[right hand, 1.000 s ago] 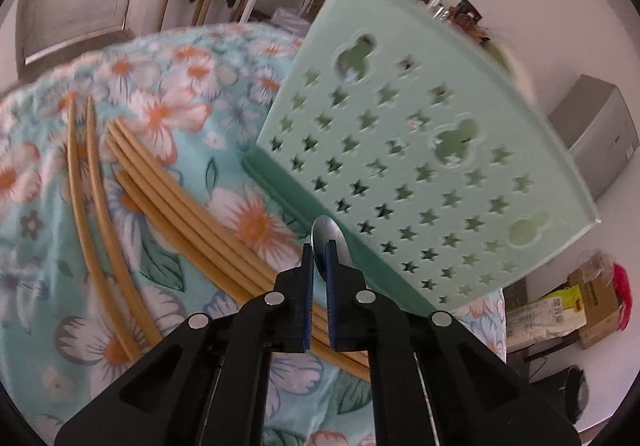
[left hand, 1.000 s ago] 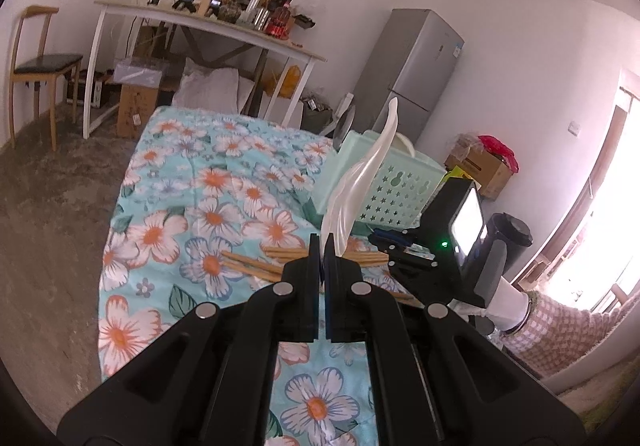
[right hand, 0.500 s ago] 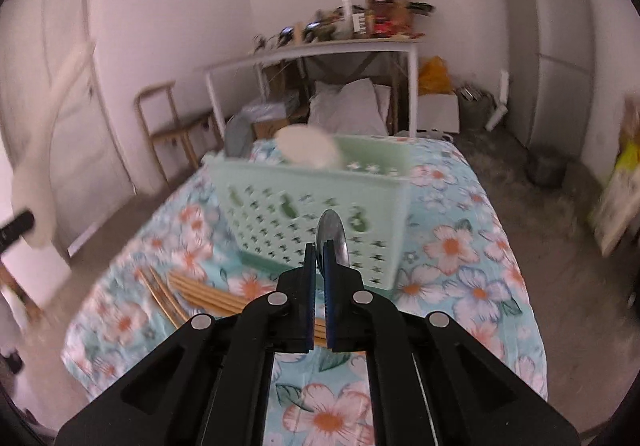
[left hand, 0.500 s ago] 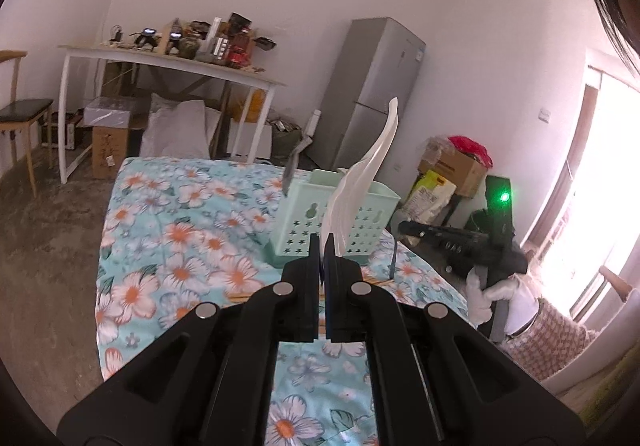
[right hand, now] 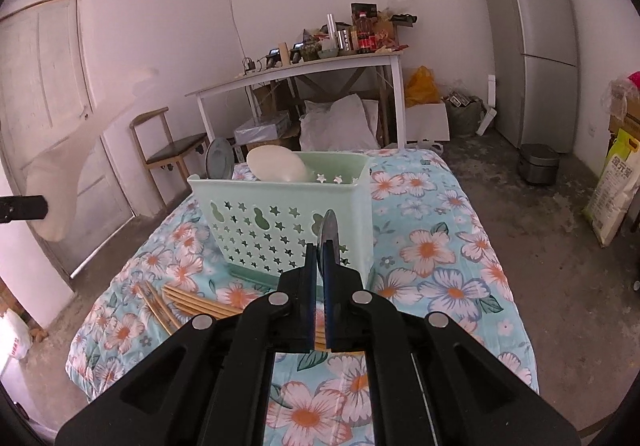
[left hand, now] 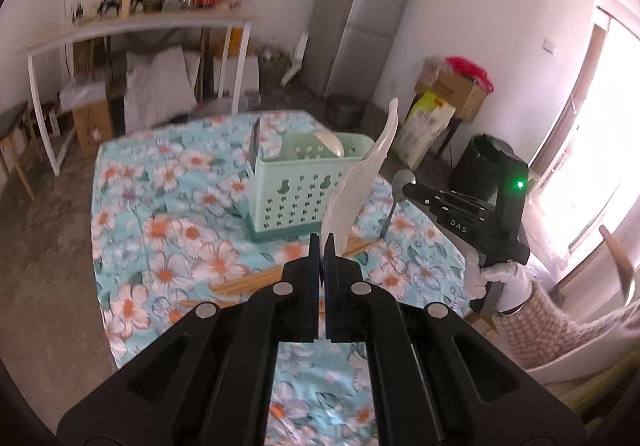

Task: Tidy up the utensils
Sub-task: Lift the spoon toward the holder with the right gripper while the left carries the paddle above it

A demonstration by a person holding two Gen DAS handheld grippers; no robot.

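Note:
My left gripper [left hand: 322, 242] is shut on a white plastic rice paddle [left hand: 360, 182] that stands up above the flowered table. In the right wrist view the same paddle [right hand: 60, 182] hangs blurred at the far left. My right gripper [right hand: 320, 250] is shut on a metal spoon [right hand: 329, 228], held edge-on before the mint-green perforated utensil basket [right hand: 280, 222]. From the left wrist view the right gripper [left hand: 412, 188] hovers right of the basket [left hand: 296, 194], the spoon [left hand: 403, 179] hanging from it. A white spoon bowl [right hand: 276, 164] and a dark utensil [right hand: 219, 158] stand in the basket. Wooden chopsticks [right hand: 188, 302] lie on the cloth.
The table carries a turquoise flowered cloth [right hand: 440, 246]. A white table [right hand: 304, 70] with clutter stands behind, a wooden chair [right hand: 172, 146] at left, a grey fridge [right hand: 528, 38] at right. A gloved hand with a checked sleeve [left hand: 532, 310] holds the right gripper.
Both grippers rose and drew back from the basket, each keeping its utensil. The right gripper rolled and swung round from close against the basket wall to a level view of it.

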